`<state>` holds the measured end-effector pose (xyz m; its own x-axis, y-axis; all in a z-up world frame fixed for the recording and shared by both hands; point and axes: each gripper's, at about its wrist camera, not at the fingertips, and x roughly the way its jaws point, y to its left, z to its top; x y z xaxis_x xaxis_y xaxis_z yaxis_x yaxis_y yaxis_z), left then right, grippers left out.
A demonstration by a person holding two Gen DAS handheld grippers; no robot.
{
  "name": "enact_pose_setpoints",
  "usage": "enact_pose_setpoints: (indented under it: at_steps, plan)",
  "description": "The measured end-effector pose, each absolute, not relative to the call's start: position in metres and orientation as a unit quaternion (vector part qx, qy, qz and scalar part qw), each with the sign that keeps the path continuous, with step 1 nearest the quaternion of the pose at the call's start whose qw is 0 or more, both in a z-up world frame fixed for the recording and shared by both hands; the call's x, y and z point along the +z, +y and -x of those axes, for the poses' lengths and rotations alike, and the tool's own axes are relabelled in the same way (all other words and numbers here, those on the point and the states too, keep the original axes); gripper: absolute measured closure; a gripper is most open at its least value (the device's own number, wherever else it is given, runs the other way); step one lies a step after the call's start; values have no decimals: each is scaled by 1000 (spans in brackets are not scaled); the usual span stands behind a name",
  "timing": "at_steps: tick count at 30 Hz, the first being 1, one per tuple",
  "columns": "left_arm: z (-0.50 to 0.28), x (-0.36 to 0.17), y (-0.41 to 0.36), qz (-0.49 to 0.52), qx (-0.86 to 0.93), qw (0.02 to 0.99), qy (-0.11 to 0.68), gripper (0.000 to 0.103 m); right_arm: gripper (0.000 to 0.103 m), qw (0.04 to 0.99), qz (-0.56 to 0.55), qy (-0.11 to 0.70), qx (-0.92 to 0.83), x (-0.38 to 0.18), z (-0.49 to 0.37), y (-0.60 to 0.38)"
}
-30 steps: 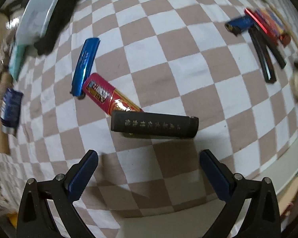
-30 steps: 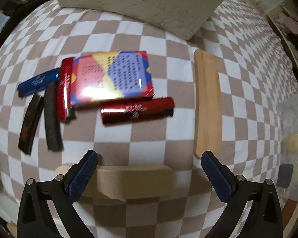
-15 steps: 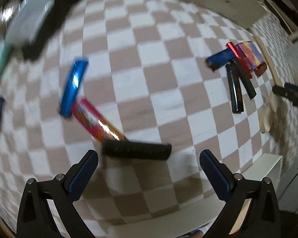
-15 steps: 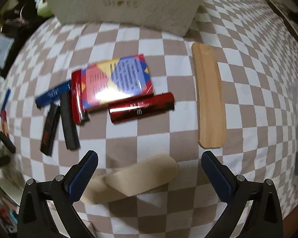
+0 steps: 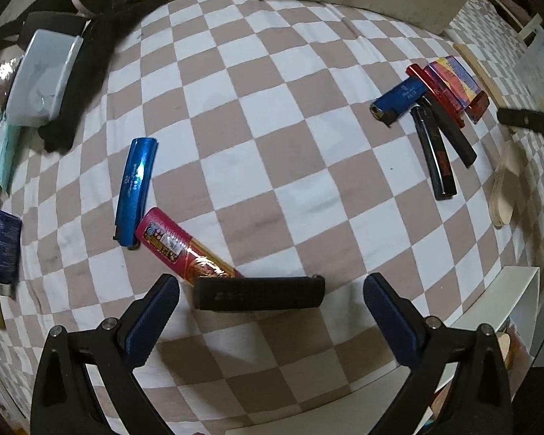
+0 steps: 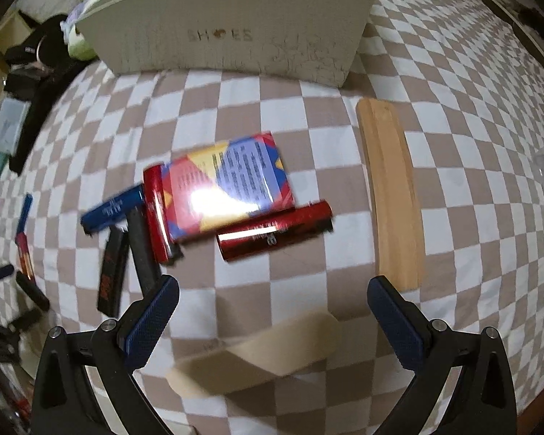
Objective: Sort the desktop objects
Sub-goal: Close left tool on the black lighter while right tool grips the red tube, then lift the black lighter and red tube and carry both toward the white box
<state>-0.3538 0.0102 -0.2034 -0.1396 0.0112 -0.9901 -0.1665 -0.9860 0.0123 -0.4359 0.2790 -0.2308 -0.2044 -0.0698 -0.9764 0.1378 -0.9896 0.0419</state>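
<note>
Blue lighter (image 5: pixel 136 190): lies alone on the checked cloth (image 5: pixel 290 127), far left of your left view. Judged light, rigid, glossy and so slippery; take it across its narrow width at mid-length.

Pink lighter (image 5: pixel 179 248): just right of the blue one, its lower end touching or tucked under the black lighter; which, you cannot tell. Printed wrap likely slick.

Black lighter (image 5: pixel 259 293): lies crosswise between the tips of your left gripper (image 5: pixel 271 311), which stands wide and holds nothing. Matte body, judged light and stiff, better grip than the glossy ones. Close on its 2 long sides at the middle.

Sorted group (image 5: pixel 431 116): well apart to the right, several lighters fanned beside a colourful box (image 6: pixel 228 192), touching one another.

Red lighter (image 6: pixel 275 231): in your right view, touching the box's lower edge.

Pale wooden piece (image 6: pixel 257 351): blurred, between the tips of your right gripper (image 6: pixel 273 317), which is spread wide and empty. Judged stiff and light.

Wooden strip (image 6: pixel 391 195): right of the box, apart from it, flat on the cloth.
</note>
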Motion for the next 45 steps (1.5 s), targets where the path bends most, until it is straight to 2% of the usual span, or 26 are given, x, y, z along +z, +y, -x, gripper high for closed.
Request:
enact_pose_setpoints:
  at_steps: [3, 5, 11, 20, 22, 27, 31, 41, 45]
  plan:
    - [352, -207, 22, 653, 750, 56, 85, 9, 0, 71, -617, 26, -784, -232, 440, 278]
    - [351, -210, 29, 653, 748, 57, 101, 19, 0, 75, -610, 40, -788, -227, 448, 275]
    - [350, -213, 42, 650, 747, 62, 125, 24, 0, 92, -592, 93, -795, -219, 443, 261]
    - [355, -208, 45, 653, 748, 73, 95, 24, 1, 135, -598, 154, -775, -239, 447, 239]
    - [355, -207, 46, 654, 747, 78, 89, 24, 7, 136, -603, 165, -769, -247, 449, 235]
    - [355, -206, 50, 655, 748, 83, 75, 24, 8, 148, -603, 161, -767, -252, 454, 236]
    - [357, -209, 39, 654, 750, 83, 56, 24, 15, 153, -602, 150, -769, -250, 458, 240]
    - [360, -208, 29, 652, 753, 84, 26, 24, 15, 193, -587, 184, -765, -249, 464, 236]
    - [350, -218, -6, 652, 752, 91, 13, 24, 15, 214, -588, 176, -760, -252, 469, 238]
